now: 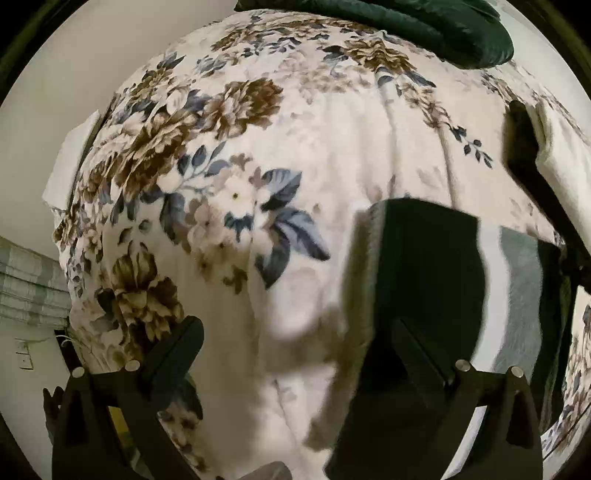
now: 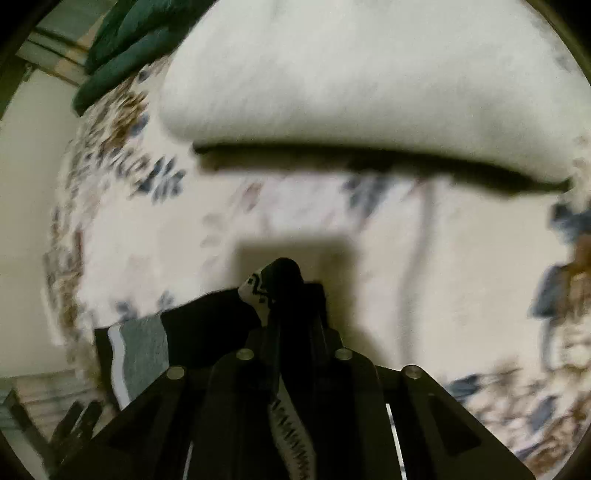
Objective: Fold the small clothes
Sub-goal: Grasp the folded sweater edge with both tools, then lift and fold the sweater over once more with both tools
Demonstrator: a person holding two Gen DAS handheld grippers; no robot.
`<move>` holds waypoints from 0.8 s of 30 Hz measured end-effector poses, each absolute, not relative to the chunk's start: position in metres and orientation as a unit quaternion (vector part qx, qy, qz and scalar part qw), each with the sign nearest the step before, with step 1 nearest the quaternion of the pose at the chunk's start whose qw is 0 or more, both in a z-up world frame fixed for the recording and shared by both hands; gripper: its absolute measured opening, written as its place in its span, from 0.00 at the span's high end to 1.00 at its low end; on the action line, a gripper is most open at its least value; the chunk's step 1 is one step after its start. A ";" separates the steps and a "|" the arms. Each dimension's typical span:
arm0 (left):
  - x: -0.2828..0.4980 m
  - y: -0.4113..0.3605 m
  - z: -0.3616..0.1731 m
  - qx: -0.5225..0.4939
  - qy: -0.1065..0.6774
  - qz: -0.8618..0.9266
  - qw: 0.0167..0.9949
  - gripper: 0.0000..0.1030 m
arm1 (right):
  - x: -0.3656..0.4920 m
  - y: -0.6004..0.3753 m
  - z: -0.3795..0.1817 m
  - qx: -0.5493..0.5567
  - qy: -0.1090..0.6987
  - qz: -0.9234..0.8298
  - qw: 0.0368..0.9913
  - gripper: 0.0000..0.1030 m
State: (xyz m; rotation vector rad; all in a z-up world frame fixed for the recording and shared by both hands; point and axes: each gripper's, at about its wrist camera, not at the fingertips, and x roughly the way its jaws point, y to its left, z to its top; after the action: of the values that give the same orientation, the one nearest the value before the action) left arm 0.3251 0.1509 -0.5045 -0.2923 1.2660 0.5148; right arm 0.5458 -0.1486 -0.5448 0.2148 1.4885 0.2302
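The left gripper point(image 1: 295, 354) has its two fingers wide apart and holds nothing; it hangs over the floral blanket point(image 1: 332, 155) that covers the bed. Just to its right lies the small garment point(image 1: 424, 266), dark cloth with a white band and a grey band, spread near the right edge of the bed. The right gripper point(image 2: 284, 280) has its fingers pressed together on one end of this same garment point(image 2: 207, 321), and a bit of patterned white-and-black fabric sticks out between them.

The step seems to be the carrying of the pinched end across to make a fold. To do it well, I think the free left gripper should come down on the opposite end and pin it to the blanket, so the cloth does not slide. The right one should travel low and straight, then let go only when the two edges meet.

The blanket is soft and wrinkled, so the garment may drag on it. A white pillow point(image 2: 369, 81) lies near the far edge, and a dark green cushion point(image 1: 424, 26) is at the far end beside it. At the left is a plain pale wall point(image 1: 44, 110); lower down is something striped, perhaps folded cloth, but the view is too blurred to be sure.
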 end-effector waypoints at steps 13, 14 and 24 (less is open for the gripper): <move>0.279 0.150 -0.513 -0.191 0.608 0.196 0.745 0.00 | 0.415 -0.234 -0.528 0.229 0.739 0.107 0.625 0.50; 0.275 0.149 -0.514 -0.192 0.610 0.195 0.743 0.00 | 0.404 -0.236 -0.534 0.238 0.745 0.102 0.615 0.50; 0.258 0.141 -0.516 -0.209 0.615 0.175 0.740 0.00 | 0.379 -0.242 -0.527 0.206 0.712 0.043 0.670 0.90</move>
State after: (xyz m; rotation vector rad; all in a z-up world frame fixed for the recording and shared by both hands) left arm 0.2583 0.1408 -0.5164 -0.4574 1.3485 0.3837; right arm 0.3788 -0.2420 -0.5265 0.4648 1.6040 0.0961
